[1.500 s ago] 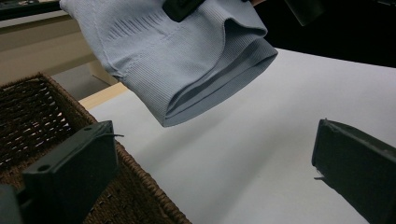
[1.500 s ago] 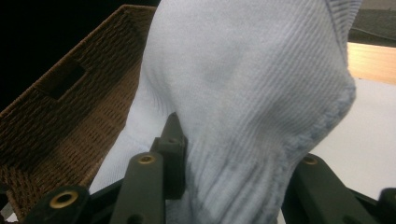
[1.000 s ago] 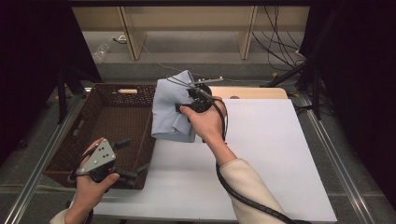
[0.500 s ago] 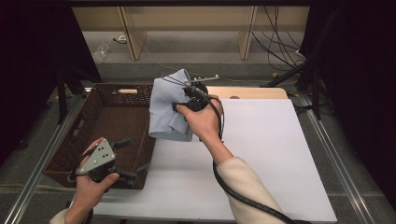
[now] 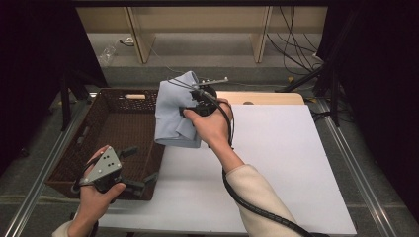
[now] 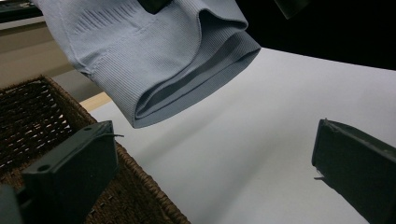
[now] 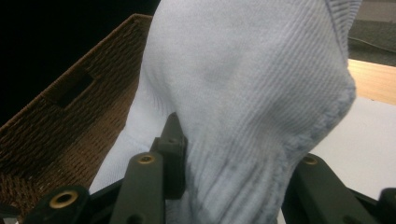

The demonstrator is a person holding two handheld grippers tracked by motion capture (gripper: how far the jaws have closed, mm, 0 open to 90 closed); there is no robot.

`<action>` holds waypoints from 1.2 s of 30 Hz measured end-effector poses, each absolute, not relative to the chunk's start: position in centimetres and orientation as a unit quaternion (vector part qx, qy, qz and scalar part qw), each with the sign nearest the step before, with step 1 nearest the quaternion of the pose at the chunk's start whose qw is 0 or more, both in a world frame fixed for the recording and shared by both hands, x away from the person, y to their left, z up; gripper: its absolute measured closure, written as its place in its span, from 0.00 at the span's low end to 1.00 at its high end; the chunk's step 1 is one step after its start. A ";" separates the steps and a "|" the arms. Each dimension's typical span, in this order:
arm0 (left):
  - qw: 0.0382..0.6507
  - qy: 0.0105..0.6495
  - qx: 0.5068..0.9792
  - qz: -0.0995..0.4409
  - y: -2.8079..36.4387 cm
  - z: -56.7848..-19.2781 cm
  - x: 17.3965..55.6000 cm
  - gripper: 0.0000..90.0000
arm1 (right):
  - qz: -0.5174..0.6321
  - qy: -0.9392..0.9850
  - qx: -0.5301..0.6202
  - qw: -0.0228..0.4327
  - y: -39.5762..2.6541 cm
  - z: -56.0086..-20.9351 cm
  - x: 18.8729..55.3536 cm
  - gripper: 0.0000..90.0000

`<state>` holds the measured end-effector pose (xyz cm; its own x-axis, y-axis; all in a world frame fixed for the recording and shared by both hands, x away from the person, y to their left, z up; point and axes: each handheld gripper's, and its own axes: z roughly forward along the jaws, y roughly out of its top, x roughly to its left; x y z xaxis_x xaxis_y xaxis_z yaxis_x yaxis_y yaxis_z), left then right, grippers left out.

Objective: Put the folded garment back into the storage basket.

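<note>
One open, empty left gripper (image 5: 141, 167) waits at the near corner of the dark brown woven wicker basket (image 5: 74, 148). Beyond it, the right gripper (image 5: 190, 98), clamped on the pale blue ribbed knit garment (image 5: 173, 111), has shifted slightly basketward since a second ago, so dropping it in probably comes next.

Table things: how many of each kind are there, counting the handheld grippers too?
Light blue knit garment: 1
Brown wicker basket: 1
White table mat: 1
Handheld grippers: 2, left gripper and right gripper
Total: 5
</note>
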<state>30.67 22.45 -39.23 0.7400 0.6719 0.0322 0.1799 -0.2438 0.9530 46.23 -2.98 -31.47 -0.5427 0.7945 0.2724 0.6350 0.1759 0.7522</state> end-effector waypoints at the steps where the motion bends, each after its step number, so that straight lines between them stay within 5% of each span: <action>1: 0.546 0.282 0.756 0.225 22.4 -39.2 30.7 0.00 | 0.439 0.761 0.469 0.091 -2.9 -31.5 46.2 0.69; 36: 0.547 0.281 0.756 0.226 22.4 -39.1 30.7 0.00 | 0.443 0.765 0.459 0.095 -1.1 -30.4 46.5 0.69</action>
